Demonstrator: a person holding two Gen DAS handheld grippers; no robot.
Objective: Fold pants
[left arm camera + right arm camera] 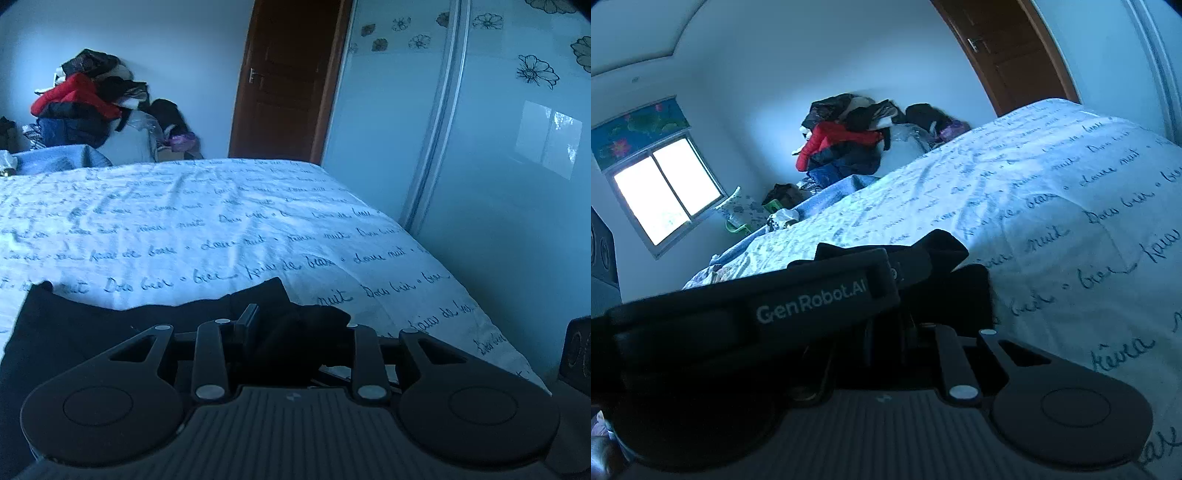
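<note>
Black pants: lying on the lettered bedsheet, stretching leftward from the left gripper, which is pinching bunched fabric; right gripper, narrowly parted, is gripping adjacent cloth.

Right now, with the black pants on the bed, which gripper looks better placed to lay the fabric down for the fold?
Probably left. The left gripper has bunched black pants between its fingers, low over the bedspread. The right gripper's view is largely blocked by the other device, so its hold is unclear.
</note>
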